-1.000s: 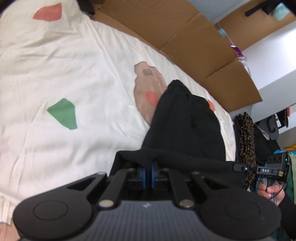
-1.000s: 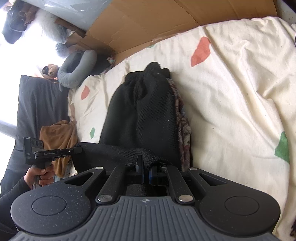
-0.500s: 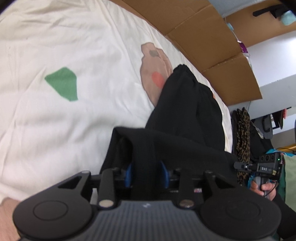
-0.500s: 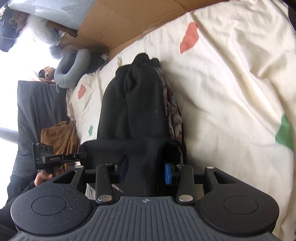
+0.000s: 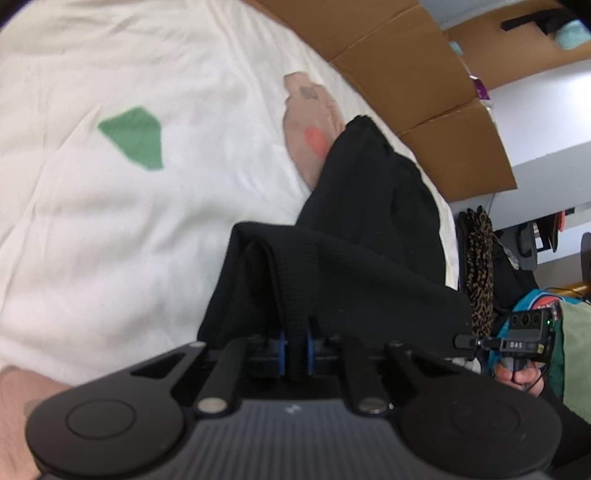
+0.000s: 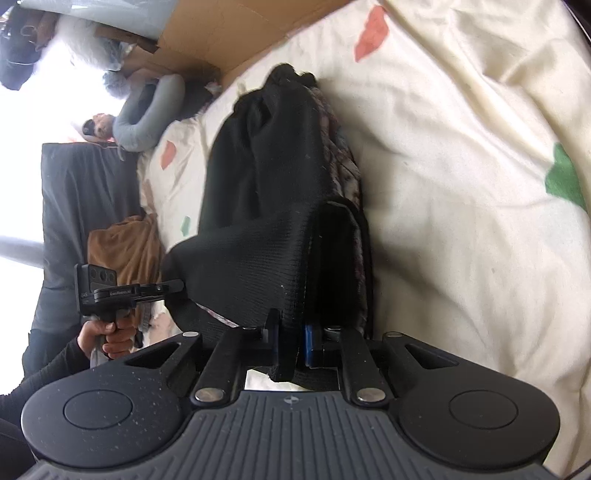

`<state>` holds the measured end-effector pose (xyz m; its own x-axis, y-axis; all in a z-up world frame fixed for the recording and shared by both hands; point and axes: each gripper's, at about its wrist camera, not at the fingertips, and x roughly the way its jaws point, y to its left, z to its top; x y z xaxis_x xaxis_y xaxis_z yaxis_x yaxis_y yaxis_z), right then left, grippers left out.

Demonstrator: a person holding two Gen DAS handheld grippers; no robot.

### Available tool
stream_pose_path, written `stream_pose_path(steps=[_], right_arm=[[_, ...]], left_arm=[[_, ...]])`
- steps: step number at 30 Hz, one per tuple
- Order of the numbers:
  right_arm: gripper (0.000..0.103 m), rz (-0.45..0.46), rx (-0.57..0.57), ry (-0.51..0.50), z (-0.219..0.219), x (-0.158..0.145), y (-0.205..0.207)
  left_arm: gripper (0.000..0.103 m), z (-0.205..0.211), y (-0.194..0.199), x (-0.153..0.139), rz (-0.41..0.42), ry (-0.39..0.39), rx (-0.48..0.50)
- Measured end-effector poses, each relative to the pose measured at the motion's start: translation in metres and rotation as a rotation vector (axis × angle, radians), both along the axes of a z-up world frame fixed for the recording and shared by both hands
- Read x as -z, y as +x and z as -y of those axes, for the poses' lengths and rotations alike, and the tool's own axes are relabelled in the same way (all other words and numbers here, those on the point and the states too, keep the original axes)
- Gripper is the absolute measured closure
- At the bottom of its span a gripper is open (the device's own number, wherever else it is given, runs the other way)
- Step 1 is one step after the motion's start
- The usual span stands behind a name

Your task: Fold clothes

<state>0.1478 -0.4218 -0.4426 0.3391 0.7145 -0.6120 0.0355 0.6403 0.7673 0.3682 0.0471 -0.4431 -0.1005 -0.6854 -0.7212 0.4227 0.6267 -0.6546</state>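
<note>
The left gripper has just squeezed shut, and its blue pads pinch a fold of the black garment. The right gripper has just squeezed shut too, with a thick edge of the same black cloth caught between its pads.

The black garment lies long and bunched on the white bed cover. Its near end is lifted up toward both grippers, and its far end rests on the bed.

Brown cardboard stands along the far side of the bed. The cover has a green patch and a red patch.

Only the right view shows a patterned cloth peeking out beside the black garment, a brown cloth, a grey neck pillow, and a hand holding the left gripper's handle. Only the left view shows a leopard-print cloth hanging past the bed, and fingers on the right gripper's handle.
</note>
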Motion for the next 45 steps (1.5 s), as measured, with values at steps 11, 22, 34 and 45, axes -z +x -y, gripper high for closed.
stream_pose_path(steps=[11,22,34,45], right_arm=[[0.096,0.117,0.052,0.014,0.011,-0.03,0.023],[0.096,0.19,0.093,-0.026,0.021,-0.05,0.054],[0.093,0.132,0.163,-0.054,0.027,-0.026,0.083],[0.056,0.136,0.262,-0.065,0.047,-0.029,0.096]], left_arm=[[0.094,0.017,0.021,-0.04,0.103,-0.101,-0.026],[0.094,0.04,0.041,-0.051,0.168,-0.117,-0.04],[0.092,0.048,0.067,-0.024,0.092,-0.092,-0.14],[0.083,0.055,0.081,-0.023,0.086,-0.09,-0.164]])
